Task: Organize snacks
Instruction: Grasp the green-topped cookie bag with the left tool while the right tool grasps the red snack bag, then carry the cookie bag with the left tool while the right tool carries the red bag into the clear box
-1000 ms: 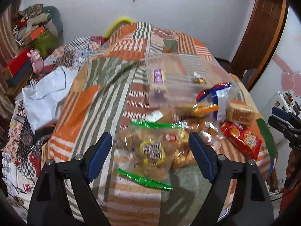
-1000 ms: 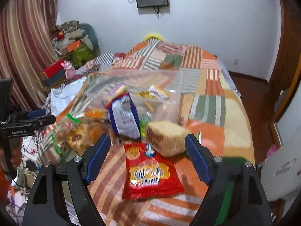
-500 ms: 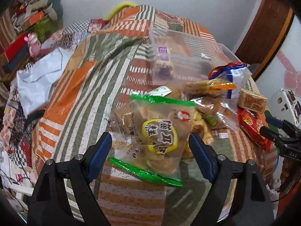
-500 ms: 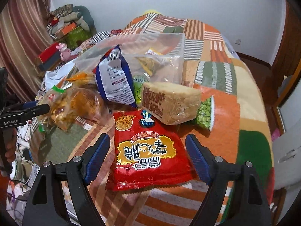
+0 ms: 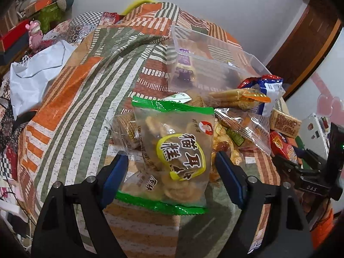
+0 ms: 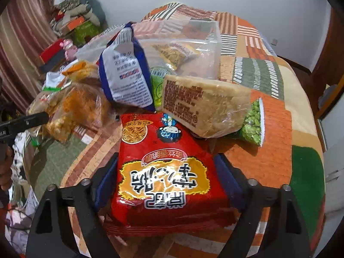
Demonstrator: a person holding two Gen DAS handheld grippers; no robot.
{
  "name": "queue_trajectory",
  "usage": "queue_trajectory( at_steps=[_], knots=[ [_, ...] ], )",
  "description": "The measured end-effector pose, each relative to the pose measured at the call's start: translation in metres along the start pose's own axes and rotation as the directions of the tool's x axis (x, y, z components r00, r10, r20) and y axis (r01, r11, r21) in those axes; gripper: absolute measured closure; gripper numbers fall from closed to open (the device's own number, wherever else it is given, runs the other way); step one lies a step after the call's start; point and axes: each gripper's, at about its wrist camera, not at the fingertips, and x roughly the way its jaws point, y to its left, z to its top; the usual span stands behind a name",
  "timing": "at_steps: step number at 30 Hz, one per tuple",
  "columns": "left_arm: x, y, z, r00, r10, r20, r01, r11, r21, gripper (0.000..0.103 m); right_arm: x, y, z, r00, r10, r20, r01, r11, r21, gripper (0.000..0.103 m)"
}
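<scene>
A clear biscuit bag with green ends (image 5: pixel 172 146) lies on the patchwork bed cover (image 5: pixel 86 99). My left gripper (image 5: pixel 172 169) straddles it, jaws closing, pads just off its sides. A red noodle-snack bag (image 6: pixel 159 142) lies flat between the fingers of my right gripper (image 6: pixel 166 172). Those jaws are closing too, and the pads stand at the bag's edges with no squeeze showing. Behind the pile stands a clear plastic bin (image 5: pixel 215 49) holding a few small packets. A blue-and-white bag (image 6: pixel 124 71), a tan wrapped block (image 6: pixel 206 105) and a green pea bag (image 6: pixel 251 122) lie by the red bag.
More clear-wrapped snacks (image 5: pixel 236 129) are heaped between the two bags. A crumpled white sheet (image 5: pixel 36 73) and a pink toy (image 5: pixel 34 34) sit at the bed's left, with stacked boxes behind. A wooden door (image 5: pixel 301 43) is at the right. The bed edge runs close below both grippers.
Both grippers have come down onto the pile, so each bag now lies between its fingers. Both pairs of jaws stand a little narrower than before.
</scene>
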Motion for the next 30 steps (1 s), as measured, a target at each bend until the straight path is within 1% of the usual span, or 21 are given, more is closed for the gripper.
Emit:
queue_trajectory(
  at_steps=[1,3,4,5,6,7,8,11,15,22,30],
  knots=[
    [-0.001,0.000,-0.001,1.000,-0.001,0.003,0.001,1.000,-0.004,0.026,-0.002,0.000,-0.001,1.000,0.008,0.004,-0.008,1.000,0.008,0.034],
    [-0.003,0.001,-0.002,1.000,0.000,0.011,0.000,1.000,-0.003,0.031,-0.005,0.001,0.000,1.000,0.013,0.011,-0.013,1.000,0.010,0.037],
    [-0.004,0.001,-0.002,1.000,-0.006,0.012,0.006,1.000,-0.001,0.036,-0.006,0.003,-0.001,1.000,0.017,0.013,-0.018,1.000,0.007,0.039],
    [-0.005,0.001,-0.001,1.000,-0.011,0.014,0.011,1.000,0.000,0.043,-0.008,0.004,-0.001,1.000,0.023,0.016,-0.023,1.000,0.006,0.039],
    [-0.006,0.001,-0.002,1.000,-0.009,0.018,0.009,1.000,0.001,0.046,-0.009,0.005,-0.002,0.999,0.031,0.016,-0.031,1.000,0.004,0.039],
    [-0.008,0.002,-0.002,1.000,-0.004,0.021,0.004,1.000,0.001,0.052,-0.012,0.006,-0.004,0.999,0.039,0.019,-0.039,0.999,0.001,0.039],
    [-0.009,0.003,-0.002,1.000,0.004,0.025,-0.004,1.000,0.003,0.054,-0.012,0.007,-0.004,0.999,0.044,0.022,-0.044,0.999,0.001,0.039],
    [-0.014,0.005,-0.005,1.000,0.006,0.030,-0.007,1.000,0.003,0.055,-0.016,0.011,-0.003,0.998,0.062,0.033,-0.062,0.998,-0.001,0.039],
    [-0.024,0.001,-0.006,0.998,0.032,0.056,-0.034,0.999,0.032,0.055,-0.024,0.013,0.002,0.995,0.078,0.062,-0.078,0.997,0.002,0.039],
    [-0.043,-0.006,0.004,0.994,0.004,0.107,-0.009,0.999,0.041,0.055,-0.048,0.019,0.012,0.987,0.089,0.135,-0.087,0.996,-0.016,0.039],
    [-0.061,-0.023,0.022,0.985,-0.029,0.170,0.016,0.997,0.079,0.055,-0.072,0.022,0.026,0.969,0.107,0.224,-0.106,0.994,-0.017,0.039]
  ],
)
